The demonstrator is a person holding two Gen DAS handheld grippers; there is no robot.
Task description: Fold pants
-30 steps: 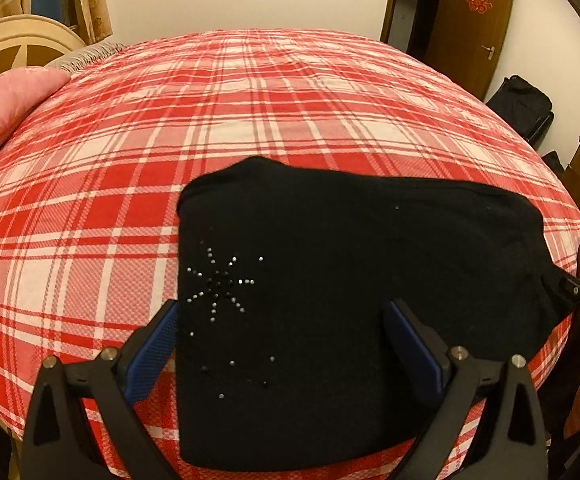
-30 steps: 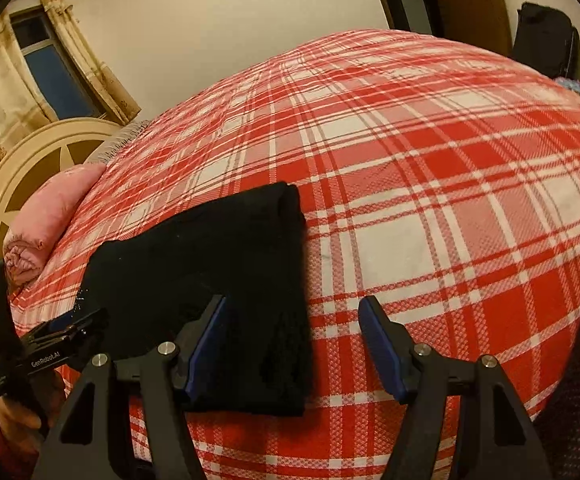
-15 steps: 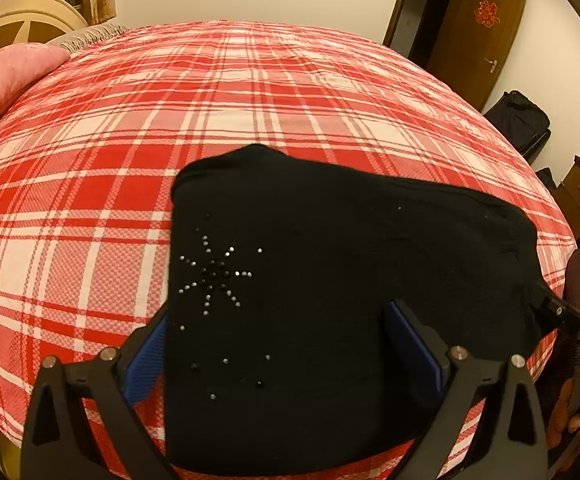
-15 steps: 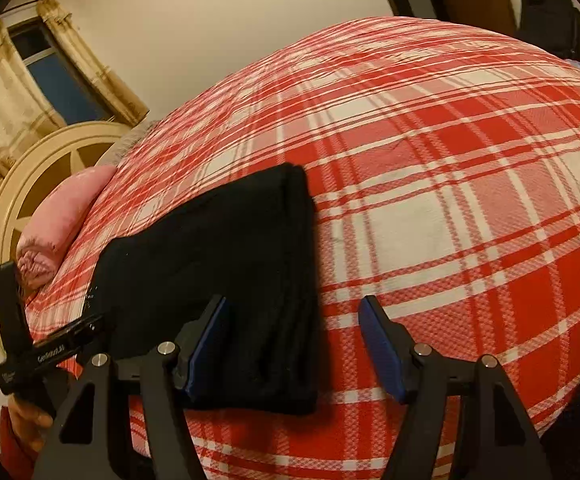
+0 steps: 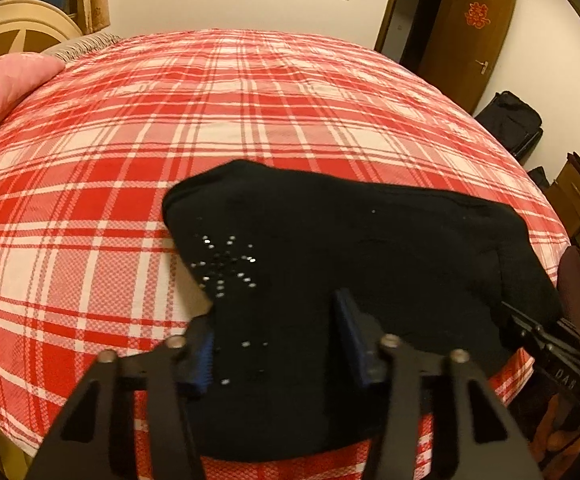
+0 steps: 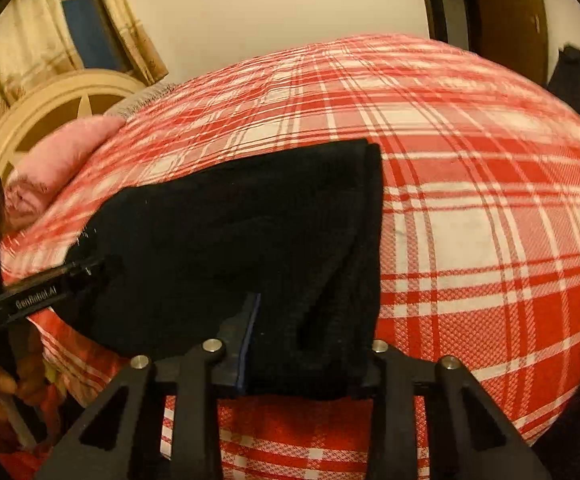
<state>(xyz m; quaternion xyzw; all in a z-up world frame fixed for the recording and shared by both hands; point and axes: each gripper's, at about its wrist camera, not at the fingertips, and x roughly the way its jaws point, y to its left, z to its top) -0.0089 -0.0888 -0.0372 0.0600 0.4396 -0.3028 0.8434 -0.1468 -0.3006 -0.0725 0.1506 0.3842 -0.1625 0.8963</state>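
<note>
"GenRobot.AI" on left gripper (image 6: 42,294); red emblem on door (image 5: 477,16).

Bed (image 5: 250,120) with red-and-white plaid cover fills both views. Folded black pants (image 5: 350,248) lie on cover at near edge, rhinestone starburst (image 5: 224,262) on left part, near hem lifted off cover. Pink pillow (image 5: 6,92) on far left of bed, touching cream headboard (image 6: 50,108). Grey fringed blanket (image 5: 82,42) beside pillow at far-left edge.
</note>
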